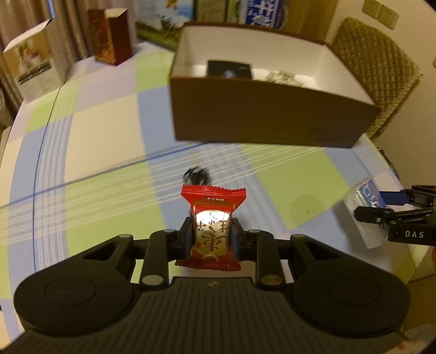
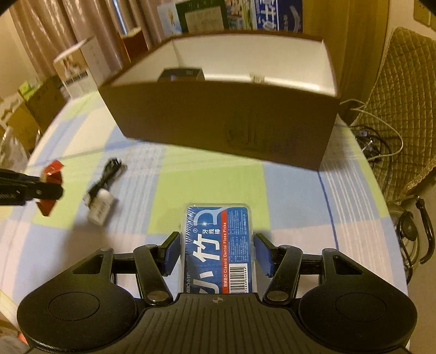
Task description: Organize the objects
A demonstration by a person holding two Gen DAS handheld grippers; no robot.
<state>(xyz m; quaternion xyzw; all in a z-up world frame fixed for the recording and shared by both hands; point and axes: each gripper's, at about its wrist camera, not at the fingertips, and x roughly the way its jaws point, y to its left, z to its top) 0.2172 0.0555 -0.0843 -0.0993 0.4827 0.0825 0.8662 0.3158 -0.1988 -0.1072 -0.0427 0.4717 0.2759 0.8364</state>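
Jaws clamp candy [image 1: 211, 231] L, floss box [image 2: 218, 245] R; both short of carton [image 1: 261, 119]. Cable [image 2: 102, 196] left on table [image 2: 218, 179].

It was a lived-in home room. A checked tablecloth [image 1: 103, 130] covered the table, curtains [image 2: 81, 24] hung behind, and a quilted chair [image 1: 373, 70] stood beside stacked cartons [image 2: 35, 109].

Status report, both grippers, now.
Left gripper shut on red snack packet. Right gripper shut on blue dental floss pick box. Open brown cardboard box ahead. Black cable with white plug on checked tablecloth, off path.
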